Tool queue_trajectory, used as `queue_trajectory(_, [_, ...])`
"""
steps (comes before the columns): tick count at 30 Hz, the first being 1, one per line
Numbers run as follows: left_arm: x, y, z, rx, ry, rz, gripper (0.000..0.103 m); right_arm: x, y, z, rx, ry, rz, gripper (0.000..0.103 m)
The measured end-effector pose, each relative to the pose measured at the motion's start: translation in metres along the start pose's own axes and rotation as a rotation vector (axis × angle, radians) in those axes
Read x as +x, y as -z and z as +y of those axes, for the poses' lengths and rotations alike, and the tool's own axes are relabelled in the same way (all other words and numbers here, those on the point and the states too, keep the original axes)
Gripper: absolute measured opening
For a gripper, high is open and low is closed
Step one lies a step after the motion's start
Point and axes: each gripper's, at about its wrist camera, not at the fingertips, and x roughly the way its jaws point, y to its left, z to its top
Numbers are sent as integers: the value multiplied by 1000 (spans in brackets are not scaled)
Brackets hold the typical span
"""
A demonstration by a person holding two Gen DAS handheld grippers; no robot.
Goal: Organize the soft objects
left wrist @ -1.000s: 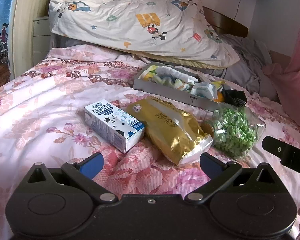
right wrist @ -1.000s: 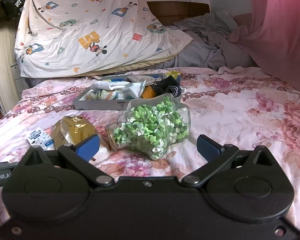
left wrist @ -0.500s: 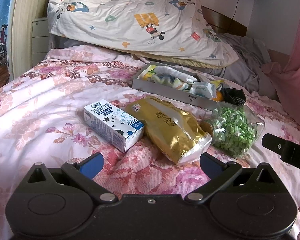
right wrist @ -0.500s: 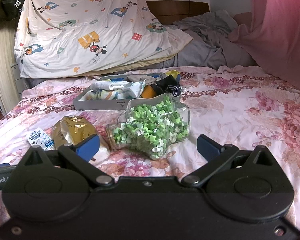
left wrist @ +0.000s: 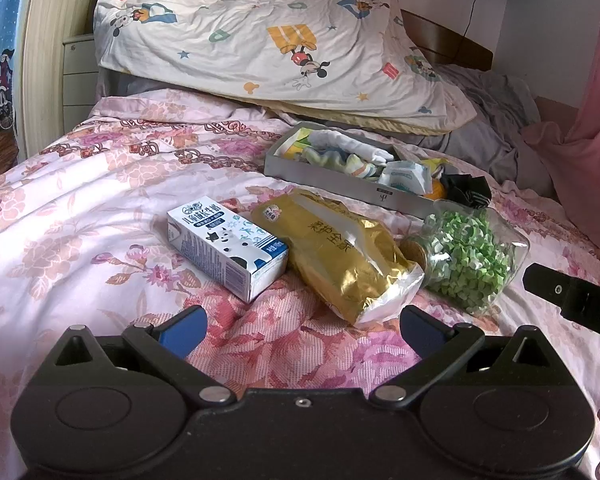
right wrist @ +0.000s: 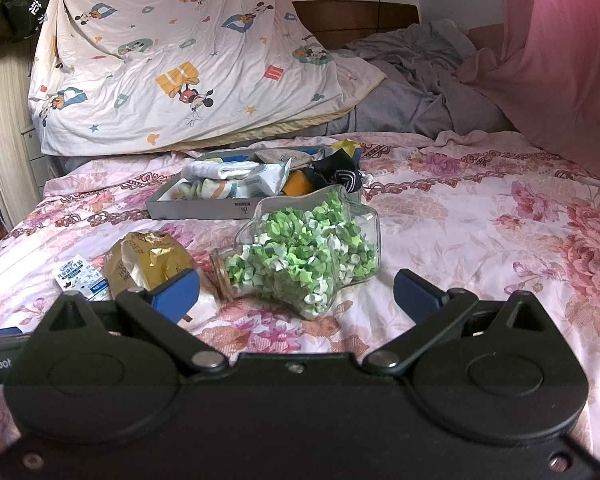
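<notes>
While the left gripper (left wrist: pixel 300 330) hangs low over the flowery bedspread (left wrist: pixel 80 216), its two blue fingers stand wide apart and hold nothing. Just past them lies a white and blue milk carton (left wrist: pixel 226 247) on its side. A shiny gold bag (left wrist: pixel 336 256) lies right beside the carton, touching it. Next to the bag is a clear star-shaped jar (left wrist: pixel 470 258) full of little green paper stars, tipped over on the bed.

The right gripper (right wrist: pixel 296 288) is spread wide too, and it has hold of nothing. The jar (right wrist: pixel 304 256) lies on the bed just past its fingers, with its neck pointing at the gold bag (right wrist: pixel 148 260).

Behind these three things sits a flat grey tray (left wrist: pixel 328 180). Soft things are piled in it: striped socks (left wrist: pixel 352 162), a white wipes pack (left wrist: pixel 404 176) and a black sock (left wrist: pixel 466 192) at the tray's right end. Farther back, a big cartoon quilt (left wrist: pixel 280 36) is heaped up, with a crumpled grey blanket (right wrist: pixel 416 92) next to it.
</notes>
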Motion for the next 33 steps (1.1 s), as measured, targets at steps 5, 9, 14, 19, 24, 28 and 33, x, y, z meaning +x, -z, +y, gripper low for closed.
queue_trajectory(5, [0,0,0,-1,-1,1,102,0,1,1,1,2,1,102])
queue_trajectory(9, [0,1,1,1,1,4,102,0,1,1,2,1,1,102])
queue_trajectory(14, [0,2,1,1,1,4,102,0,0,1,2,1,1,102])
queue_trajectory(19, [1,3,2,4,-2,12,102,0,0,1,2,1,1,102])
queue_trajectory(24, [1,3,2,5,-1,13,102,0,0,1,1,0,2,102])
queue_trajectory(28, [2,3,3,6,-1,16,102,0,0,1,2,0,3,102])
queue_trajectory(33, [2,3,3,6,-2,17,102,0,0,1,2,0,3,102])
